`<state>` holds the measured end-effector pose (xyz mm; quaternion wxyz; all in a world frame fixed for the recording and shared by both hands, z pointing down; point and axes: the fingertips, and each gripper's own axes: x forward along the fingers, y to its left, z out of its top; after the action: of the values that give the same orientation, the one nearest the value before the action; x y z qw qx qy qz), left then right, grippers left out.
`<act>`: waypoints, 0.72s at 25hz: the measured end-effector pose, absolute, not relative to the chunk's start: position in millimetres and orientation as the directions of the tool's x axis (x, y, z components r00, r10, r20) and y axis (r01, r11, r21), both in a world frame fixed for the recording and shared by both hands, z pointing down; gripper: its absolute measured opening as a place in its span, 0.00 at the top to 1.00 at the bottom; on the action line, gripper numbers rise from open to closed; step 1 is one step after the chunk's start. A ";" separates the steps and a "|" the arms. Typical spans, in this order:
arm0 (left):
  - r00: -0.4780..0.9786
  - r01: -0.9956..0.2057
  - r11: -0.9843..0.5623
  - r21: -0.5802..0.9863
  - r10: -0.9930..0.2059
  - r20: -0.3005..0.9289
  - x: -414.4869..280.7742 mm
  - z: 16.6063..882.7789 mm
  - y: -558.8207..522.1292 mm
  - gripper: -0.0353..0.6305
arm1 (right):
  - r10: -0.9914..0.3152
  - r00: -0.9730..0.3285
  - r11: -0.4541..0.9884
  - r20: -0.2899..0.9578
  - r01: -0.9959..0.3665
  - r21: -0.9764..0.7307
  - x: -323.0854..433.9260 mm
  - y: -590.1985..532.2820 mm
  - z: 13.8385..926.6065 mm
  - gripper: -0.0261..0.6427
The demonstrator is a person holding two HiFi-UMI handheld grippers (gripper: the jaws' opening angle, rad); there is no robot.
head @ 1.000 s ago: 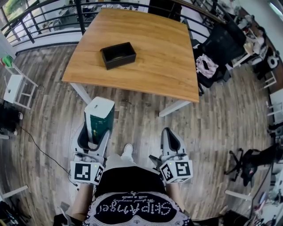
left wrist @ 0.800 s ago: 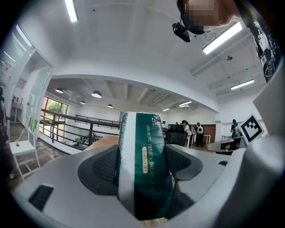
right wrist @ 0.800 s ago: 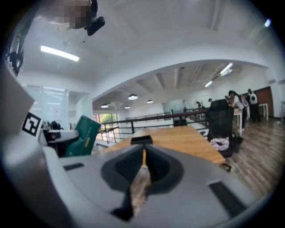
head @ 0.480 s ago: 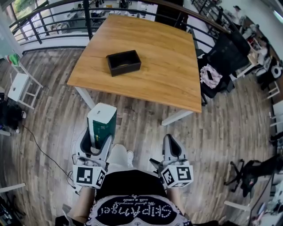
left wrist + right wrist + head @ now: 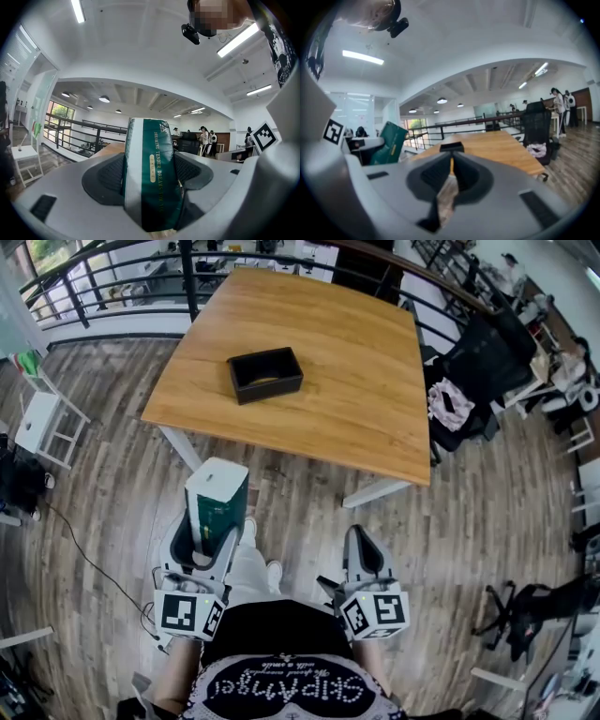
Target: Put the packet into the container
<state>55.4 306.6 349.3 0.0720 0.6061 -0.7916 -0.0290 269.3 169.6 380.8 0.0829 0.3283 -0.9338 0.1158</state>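
Note:
A green and white packet (image 5: pixel 216 498) stands upright between the jaws of my left gripper (image 5: pixel 205 545), which is shut on it; in the left gripper view the packet (image 5: pixel 151 178) fills the gap between the dark pads. A black open container (image 5: pixel 265 374) sits on the wooden table (image 5: pixel 366 390), well ahead of both grippers. My right gripper (image 5: pixel 361 549) is shut and holds nothing; its jaws meet in the right gripper view (image 5: pixel 451 174), with the container (image 5: pixel 451 146) small beyond them and the packet (image 5: pixel 388 143) at the left.
The table stands on a wood-plank floor (image 5: pixel 469 512). A black railing (image 5: pixel 103 287) runs behind it. A black office chair (image 5: pixel 473 352) with cloth on it stands at the table's right. A white stool (image 5: pixel 37 427) is at the left. A cable (image 5: pixel 89 563) lies on the floor.
The view has moved a little toward the table, so table and container sit slightly lower in frame. Both grippers hold the same pose, the packet still clamped in the left one.

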 end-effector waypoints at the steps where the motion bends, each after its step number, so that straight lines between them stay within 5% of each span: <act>1: -0.253 -0.956 0.262 0.134 -0.964 0.080 51.6 348.9 302.5 0.42 | -0.594 -0.770 0.757 0.233 -0.633 -0.163 265.5 166.2 380.6 0.90; 18: -0.184 -0.975 0.191 0.114 -0.980 0.072 -64.6 334.6 208.5 0.42 | -0.619 -0.753 0.735 0.224 -0.656 -0.174 149.9 93.9 364.0 0.90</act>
<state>-64.6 208.5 334.6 0.0643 0.6355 -0.7691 -0.0213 149.9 93.9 364.0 0.0758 0.3432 -0.9282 0.1218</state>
